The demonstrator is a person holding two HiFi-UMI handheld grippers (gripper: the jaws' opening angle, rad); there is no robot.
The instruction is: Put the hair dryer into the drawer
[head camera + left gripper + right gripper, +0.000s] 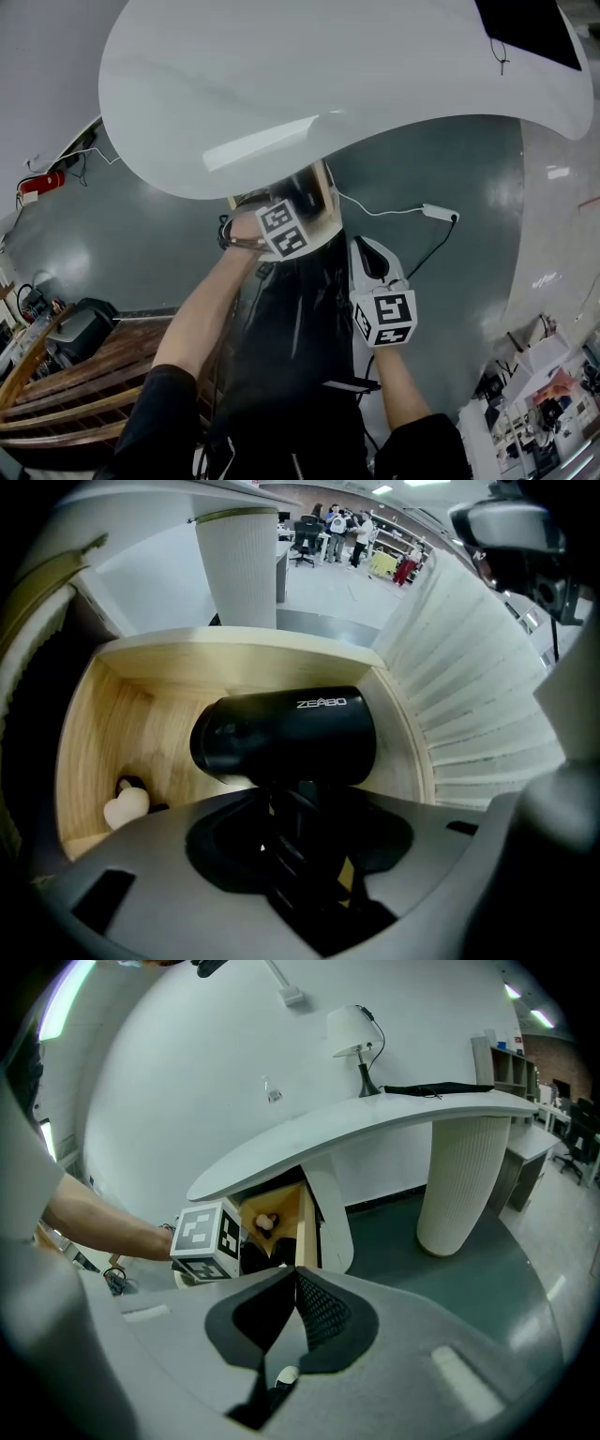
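Observation:
The black hair dryer (281, 738) hangs barrel-sideways inside the open wooden drawer (141, 714) under the white desk. Its handle runs down between the jaws of my left gripper (295, 803), which points straight down and is shut on it. In the head view the left gripper (284, 231) sits over the drawer (326, 202), hiding the dryer. My right gripper (367, 258) hovers just right of the drawer. In its own view the right gripper (298, 1279) is shut on nothing, facing the drawer's side wall (305, 1227).
A small cream object (127, 806) lies in the drawer's near-left corner. The white desk top (281, 84) overhangs the drawer. A ribbed white pedestal (464, 1176) stands to the right. A power strip (439, 213) with cable lies on the grey floor.

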